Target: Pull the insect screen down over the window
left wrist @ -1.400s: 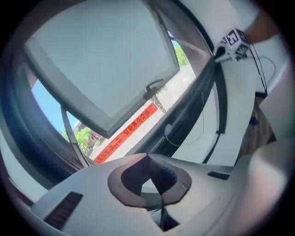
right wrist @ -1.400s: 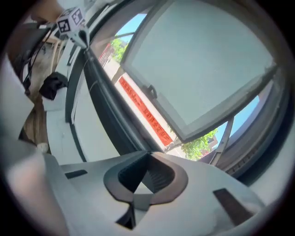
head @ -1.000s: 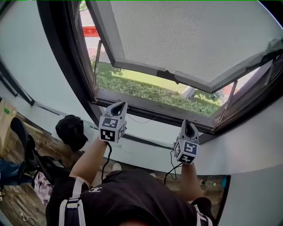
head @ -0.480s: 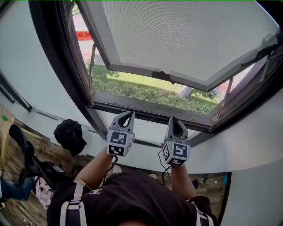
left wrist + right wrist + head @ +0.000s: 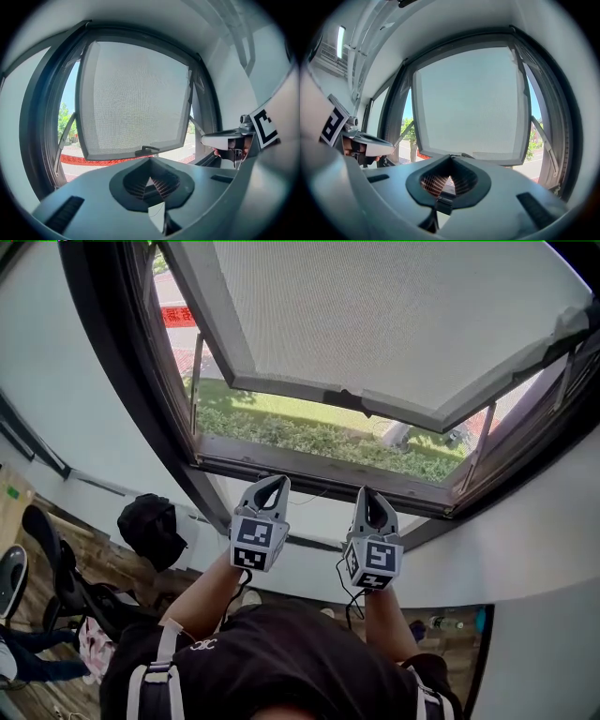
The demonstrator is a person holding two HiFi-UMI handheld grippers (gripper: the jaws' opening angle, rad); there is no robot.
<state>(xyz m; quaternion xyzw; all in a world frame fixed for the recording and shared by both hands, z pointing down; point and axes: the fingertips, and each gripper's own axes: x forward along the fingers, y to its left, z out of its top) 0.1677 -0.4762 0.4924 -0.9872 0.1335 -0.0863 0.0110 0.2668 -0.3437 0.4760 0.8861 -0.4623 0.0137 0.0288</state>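
A grey-framed mesh panel [image 5: 375, 315] fills the upper part of the window and tilts outward. It has a dark handle [image 5: 345, 401] on its bottom rail. Below it the opening shows grass and hedge. My left gripper [image 5: 275, 480] and right gripper [image 5: 367, 493] are held side by side just under the window's bottom frame [image 5: 309, 468], both shut and empty. In the left gripper view the shut jaws [image 5: 150, 160] point at the handle [image 5: 146, 150], with the right gripper [image 5: 226, 139] to the side. The right gripper view shows its shut jaws [image 5: 450, 157] below the panel [image 5: 468, 103].
Metal stay arms [image 5: 480, 448] hold the panel at both sides. A black bag [image 5: 150, 526] lies on the ledge at the left, with a chair [image 5: 56, 568] on the wooden floor below. A bottle [image 5: 442, 622] lies at the lower right by the curved white wall.
Both grippers have moved toward each other and now sit close together under the middle of the window. Since half a second ago they have hardly shifted.
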